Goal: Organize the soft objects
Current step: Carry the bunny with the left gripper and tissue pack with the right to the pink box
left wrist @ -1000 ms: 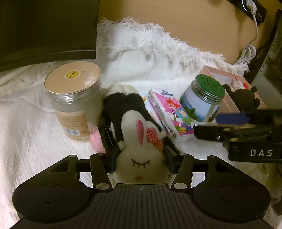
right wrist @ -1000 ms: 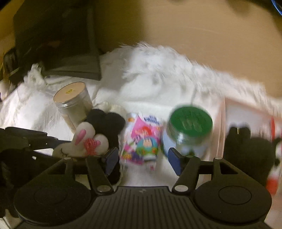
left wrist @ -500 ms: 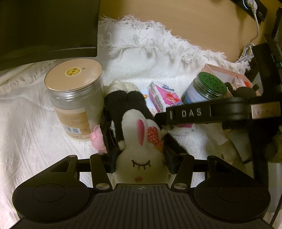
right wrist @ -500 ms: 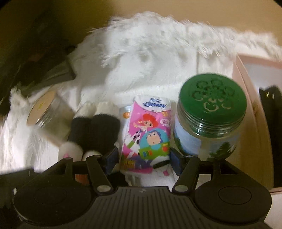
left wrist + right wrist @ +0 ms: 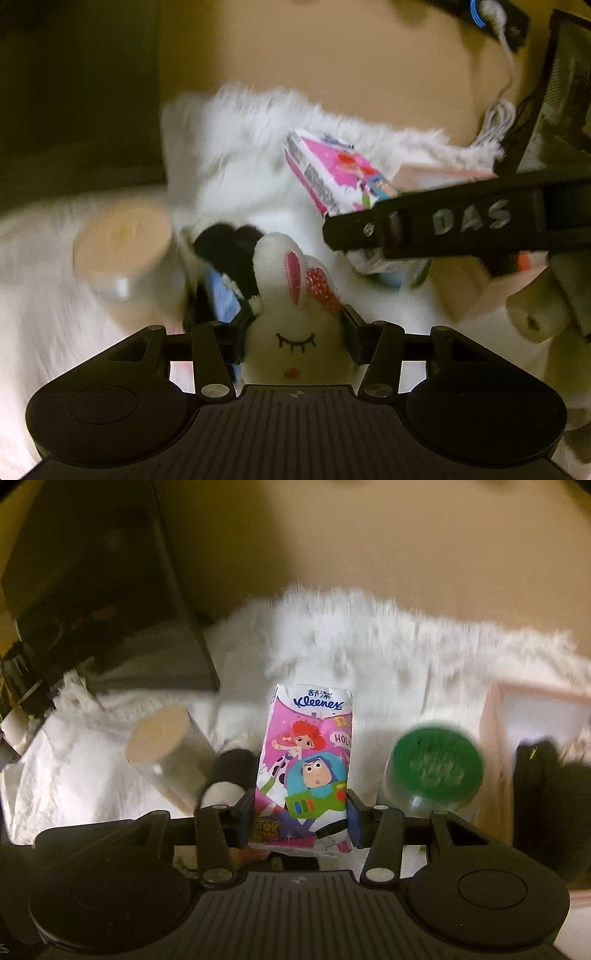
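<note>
Above white blanket (image 5: 388, 657), left tongs (image 5: 295, 325) clamping bunny plush (image 5: 295, 332), right tongs (image 5: 301, 816) closing on tissue pack (image 5: 308, 760)

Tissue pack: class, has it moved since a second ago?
Yes. The tissue pack rose off the blanket, clamped in the just-closed right gripper, above the green-lidded jar.

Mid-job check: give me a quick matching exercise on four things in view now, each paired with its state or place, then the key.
Things:
1. bunny plush
2. tissue pack
3. green-lidded jar
4. tan-lidded jar

States:
A. stands on the white cloth, right of the tissue pack
B. clamped in the left gripper
C. stands on the cloth, left of the tissue pack
D. clamped in the right gripper, whose fingers have just been closing

Pairs: 1-B, 2-D, 3-A, 4-C
</note>
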Motion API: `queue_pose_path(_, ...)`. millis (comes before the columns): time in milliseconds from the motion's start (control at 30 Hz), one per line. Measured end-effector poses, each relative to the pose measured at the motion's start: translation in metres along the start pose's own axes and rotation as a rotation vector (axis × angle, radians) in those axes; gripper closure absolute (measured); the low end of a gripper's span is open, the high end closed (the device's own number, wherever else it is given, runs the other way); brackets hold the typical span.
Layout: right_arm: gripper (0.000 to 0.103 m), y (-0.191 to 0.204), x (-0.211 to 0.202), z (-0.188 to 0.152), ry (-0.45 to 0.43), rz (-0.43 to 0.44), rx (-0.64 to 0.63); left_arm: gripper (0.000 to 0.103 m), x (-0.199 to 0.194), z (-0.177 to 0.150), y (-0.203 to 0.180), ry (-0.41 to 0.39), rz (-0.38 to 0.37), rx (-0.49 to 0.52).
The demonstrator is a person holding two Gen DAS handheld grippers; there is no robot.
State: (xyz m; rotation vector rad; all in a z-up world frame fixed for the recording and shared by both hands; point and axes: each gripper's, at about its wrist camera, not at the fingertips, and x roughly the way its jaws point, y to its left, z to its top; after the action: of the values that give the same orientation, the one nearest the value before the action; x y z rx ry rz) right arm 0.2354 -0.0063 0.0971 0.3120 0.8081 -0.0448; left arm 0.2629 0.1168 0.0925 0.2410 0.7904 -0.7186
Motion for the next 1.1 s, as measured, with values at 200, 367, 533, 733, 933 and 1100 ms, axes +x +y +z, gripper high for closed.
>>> queue_pose_path(200,0.056,-0.012,-0.069,0.047,-0.165,0.012,-0.013,0.049,-0.044,0.06,-0.003,-0.164,0.0,0.005)
queue_pose_path(367,0.056,-0.04,-0.148,0.082,-0.331,-0.041,-0.05,0.049,-0.073,0.108,-0.025,-0.272,-0.113,0.009)
queue_pose_path(533,0.056,-0.078,-0.209,0.088,-0.437,-0.144,-0.065,0.049,-0.06,0.139,-0.071,-0.279,-0.321,0.012)
queue_pose_path(733,0.056,-0.13,-0.243,0.068,-0.461,-0.251,0.002,0.048,-0.005,0.141,-0.125,-0.239,-0.494,-0.069)
queue_pose_path(933,0.056,-0.173,-0.234,0.043,-0.411,-0.289,0.095,0.044,0.099,0.1,-0.166,-0.018,-0.445,-0.126)
queue_pose_path(1100,0.056,-0.199,-0.206,0.025,-0.312,-0.301,0.146,0.035,0.121,0.079,-0.176,0.036,-0.39,-0.095)
